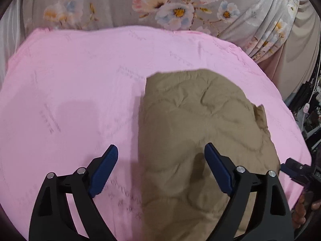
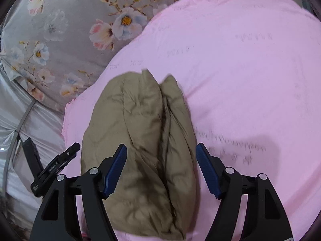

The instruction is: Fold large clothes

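A khaki quilted garment (image 1: 200,132) lies folded into a compact bundle on a pink sheet (image 1: 80,80). In the left wrist view my left gripper (image 1: 161,150) hangs above the bundle's left edge, jaws wide apart, nothing between the blue pads (image 1: 105,170). The right wrist view shows the same garment (image 2: 140,140) lengthwise, with a dark fold line down its middle. My right gripper (image 2: 161,150) hovers over its near end, open, its pads clear of the cloth. The other gripper (image 1: 297,170) shows at the right edge of the left view.
The pink sheet (image 2: 250,70) covers a bed with grey floral bedding (image 1: 170,6) beyond it. Floral bedding (image 2: 60,40) and a grey draped cloth (image 2: 30,124) lie left in the right wrist view. A hand (image 1: 305,206) shows at lower right. Dark clutter stands at far right.
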Demonstrator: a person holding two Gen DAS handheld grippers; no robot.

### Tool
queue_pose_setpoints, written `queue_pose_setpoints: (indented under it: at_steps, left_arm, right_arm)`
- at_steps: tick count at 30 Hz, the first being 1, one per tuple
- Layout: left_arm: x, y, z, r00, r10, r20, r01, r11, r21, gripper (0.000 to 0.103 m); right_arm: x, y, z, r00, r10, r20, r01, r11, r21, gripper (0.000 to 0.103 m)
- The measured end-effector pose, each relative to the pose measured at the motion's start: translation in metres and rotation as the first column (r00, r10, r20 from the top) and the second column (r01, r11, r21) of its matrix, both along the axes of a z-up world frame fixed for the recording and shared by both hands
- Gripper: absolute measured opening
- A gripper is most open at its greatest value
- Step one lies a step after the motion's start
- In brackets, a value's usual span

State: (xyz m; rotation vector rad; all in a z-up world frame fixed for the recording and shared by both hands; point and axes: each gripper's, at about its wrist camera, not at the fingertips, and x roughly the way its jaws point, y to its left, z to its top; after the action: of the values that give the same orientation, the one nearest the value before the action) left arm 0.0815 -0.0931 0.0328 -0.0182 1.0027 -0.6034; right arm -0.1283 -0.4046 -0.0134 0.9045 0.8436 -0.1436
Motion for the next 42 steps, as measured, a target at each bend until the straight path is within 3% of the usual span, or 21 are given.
queue_pose_setpoints:
  at_steps: [3, 6, 11, 19, 21, 24, 26, 27, 31, 35, 42]
  left_arm:
    - [-0.005, 0.021, -0.026, 0.983, -0.029, -0.181, 0.008, 0.993, -0.118, 0.086]
    - [-0.015, 0.026, -0.039, 0.962, -0.072, -0.264, 0.018, 0.979, -0.202, 0.086]
    - [-0.024, 0.013, -0.05, 0.951, -0.115, -0.287, 0.045, 0.97, -0.239, 0.098]
    - [-0.015, 0.001, -0.063, 0.935, -0.124, -0.331, 0.022, 0.955, -0.297, 0.098]
    - [-0.017, -0.003, -0.058, 0.944, -0.123, -0.305, 0.032, 0.957, -0.288, 0.097]
    - [-0.021, -0.004, -0.04, 0.97, -0.107, -0.218, 0.047, 0.964, -0.263, 0.078]
    - [-0.022, -0.001, -0.024, 0.977, -0.121, -0.177, 0.069, 0.959, -0.273, 0.062]
    - [-0.022, -0.001, -0.017, 0.979, -0.128, -0.159, 0.08, 0.958, -0.276, 0.06]
    - [-0.025, -0.002, 0.021, 0.989, -0.139, -0.051, 0.119, 0.952, -0.283, 0.051]
    - [-0.026, 0.006, 0.06, 0.989, -0.134, 0.054, 0.144, 0.938, -0.314, 0.049]
    - [-0.028, 0.024, 0.145, 0.954, -0.112, 0.277, 0.21, 0.911, -0.356, 0.048]
  right_arm:
    - [-0.014, 0.008, -0.025, 0.998, 0.058, -0.024, -0.054, 0.988, 0.144, 0.07]
    - [-0.017, 0.023, -0.038, 0.994, 0.108, 0.023, -0.11, 0.963, 0.245, 0.07]
    - [-0.002, 0.046, -0.038, 0.986, 0.146, 0.086, -0.162, 0.959, 0.23, 0.078]
    - [0.031, 0.053, -0.039, 0.973, 0.147, 0.177, -0.188, 0.951, 0.246, 0.083]
    - [0.04, 0.057, -0.038, 0.968, 0.152, 0.2, -0.2, 0.949, 0.245, 0.075]
    - [0.046, 0.062, -0.026, 0.957, 0.155, 0.247, -0.208, 0.956, 0.207, 0.043]
    - [0.048, 0.066, -0.007, 0.947, 0.173, 0.272, -0.214, 0.968, 0.13, 0.033]
    - [0.049, 0.068, 0.005, 0.939, 0.184, 0.29, -0.217, 0.972, 0.087, 0.03]
    - [0.053, 0.074, 0.048, 0.916, 0.208, 0.343, -0.209, 0.977, -0.035, 0.024]
    - [0.055, 0.08, 0.091, 0.883, 0.237, 0.405, -0.193, 0.97, -0.147, 0.023]
    - [0.055, 0.092, 0.173, 0.787, 0.311, 0.534, -0.141, 0.932, -0.335, 0.023]
